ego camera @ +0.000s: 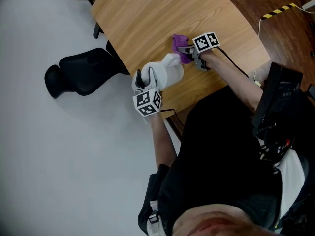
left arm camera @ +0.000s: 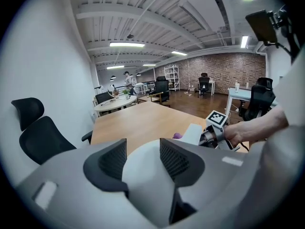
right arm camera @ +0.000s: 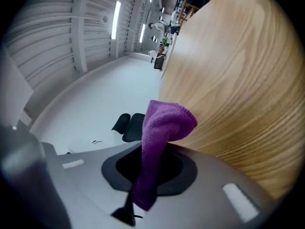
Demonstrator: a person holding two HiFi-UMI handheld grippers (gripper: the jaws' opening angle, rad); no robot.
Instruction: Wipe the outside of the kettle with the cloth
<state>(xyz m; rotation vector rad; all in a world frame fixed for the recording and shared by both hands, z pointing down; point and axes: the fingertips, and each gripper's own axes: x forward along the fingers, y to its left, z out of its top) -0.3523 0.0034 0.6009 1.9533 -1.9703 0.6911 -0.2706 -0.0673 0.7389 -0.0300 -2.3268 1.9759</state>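
Observation:
A white kettle (ego camera: pixel 166 72) stands near the front edge of the wooden table (ego camera: pixel 147 18). My left gripper (ego camera: pixel 145 86) meets it from the near side. In the left gripper view the kettle's white body (left arm camera: pixel 143 175) fills the gap between the two dark pads (left arm camera: pixel 108 162) and touches both. Just beyond the kettle, my right gripper (ego camera: pixel 189 51) is shut on a purple cloth (ego camera: pixel 179 45). In the right gripper view the cloth (right arm camera: pixel 164 128) is clamped between the jaws and folds over above them, with the tabletop (right arm camera: pixel 238 80) behind it. Most of the kettle's far side is hidden.
A black office chair (ego camera: pixel 81 70) stands on the grey floor to the left of the table. A black device (ego camera: pixel 278 97) sits at the person's right side. A cable runs from the right gripper over the table edge. Yellow-black tape (ego camera: pixel 278 10) marks the wooden floor.

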